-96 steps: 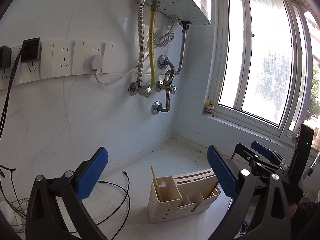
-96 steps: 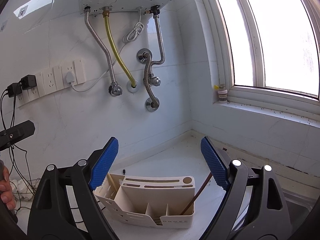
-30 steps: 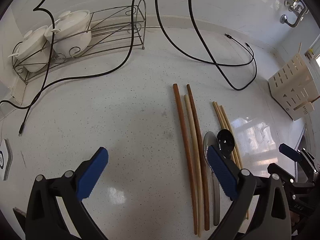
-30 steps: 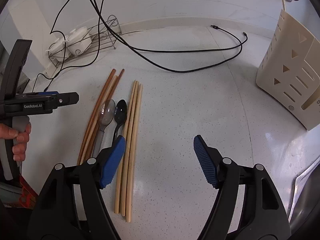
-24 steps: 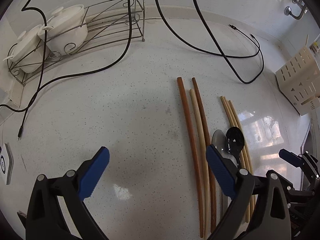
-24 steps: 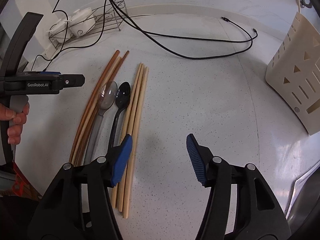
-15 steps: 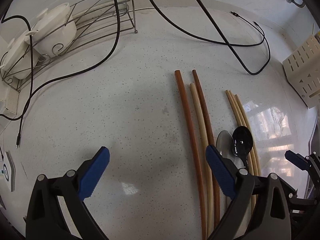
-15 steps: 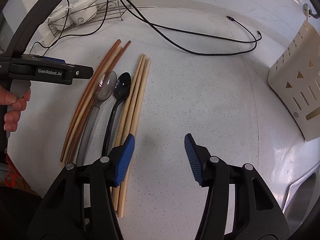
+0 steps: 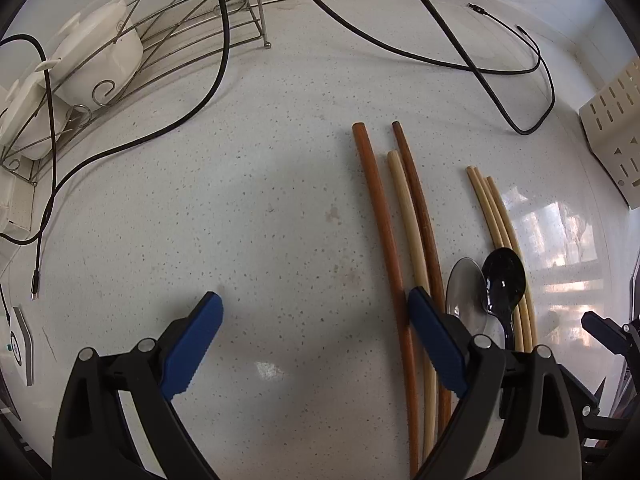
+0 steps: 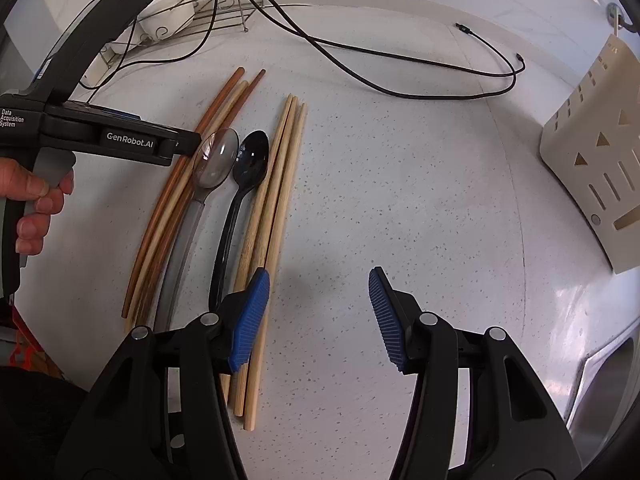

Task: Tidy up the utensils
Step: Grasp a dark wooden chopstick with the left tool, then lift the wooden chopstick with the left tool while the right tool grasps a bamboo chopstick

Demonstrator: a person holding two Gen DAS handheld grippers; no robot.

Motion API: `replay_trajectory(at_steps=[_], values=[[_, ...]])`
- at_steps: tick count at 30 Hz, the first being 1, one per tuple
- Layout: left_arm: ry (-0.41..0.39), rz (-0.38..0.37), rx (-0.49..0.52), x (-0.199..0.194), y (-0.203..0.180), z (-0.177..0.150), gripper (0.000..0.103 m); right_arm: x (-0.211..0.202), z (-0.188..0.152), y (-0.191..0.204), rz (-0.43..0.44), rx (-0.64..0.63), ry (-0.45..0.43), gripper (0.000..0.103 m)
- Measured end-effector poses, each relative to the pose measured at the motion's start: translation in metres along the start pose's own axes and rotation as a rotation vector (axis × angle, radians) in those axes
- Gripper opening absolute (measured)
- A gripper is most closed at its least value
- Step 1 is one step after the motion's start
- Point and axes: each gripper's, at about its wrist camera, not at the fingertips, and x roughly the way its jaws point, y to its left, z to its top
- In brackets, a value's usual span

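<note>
On the white speckled counter lie two brown chopsticks (image 9: pixel 380 216) (image 10: pixel 188 160) with a pale one (image 9: pixel 408 216) between them, a clear grey spoon (image 9: pixel 464 288) (image 10: pixel 212 160), a black spoon (image 9: pixel 503 276) (image 10: pixel 250 160) and three light wooden chopsticks (image 9: pixel 500 224) (image 10: pixel 280 184). The cream utensil holder (image 9: pixel 612 120) (image 10: pixel 592 152) stands at the right. My left gripper (image 9: pixel 314 308) is open and empty, hovering left of the brown chopsticks. My right gripper (image 10: pixel 318 296) is open and empty, its left finger above the light chopsticks' near ends.
A wire rack (image 9: pixel 168 36) with white lidded bowls (image 9: pixel 96 68) stands at the back left. Black cables (image 9: pixel 480 64) (image 10: pixel 400 64) trail across the back of the counter. A sink edge (image 10: pixel 600 364) shows at the lower right.
Both grippers swung down from the wall to the counter, then came lower and closer to the utensils. The right gripper's jaws have narrowed a little but stay open.
</note>
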Motion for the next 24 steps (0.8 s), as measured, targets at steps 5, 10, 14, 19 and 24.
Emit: replay_trajectory(at_steps=[5, 10, 14, 19, 24], values=[[0.000, -0.005, 0.024, -0.006, -0.001, -0.005, 0.082, 0.003, 0.001, 0.003, -0.002, -0.002, 0.011, 0.049], [-0.016, -0.004, 0.029, -0.014, 0.003, 0.000, 0.043, 0.004, 0.005, 0.004, -0.010, 0.004, 0.007, 0.049], [-0.004, -0.012, 0.040, -0.016, 0.008, 0.002, 0.035, 0.007, 0.008, 0.007, -0.022, -0.006, 0.016, 0.047], [0.004, -0.016, 0.042, -0.014, 0.019, 0.001, 0.021, 0.011, 0.010, 0.013, -0.027, -0.023, 0.032, 0.045], [0.009, -0.015, 0.056, -0.015, 0.027, 0.000, 0.016, 0.013, 0.011, 0.014, -0.031, -0.023, 0.040, 0.043]])
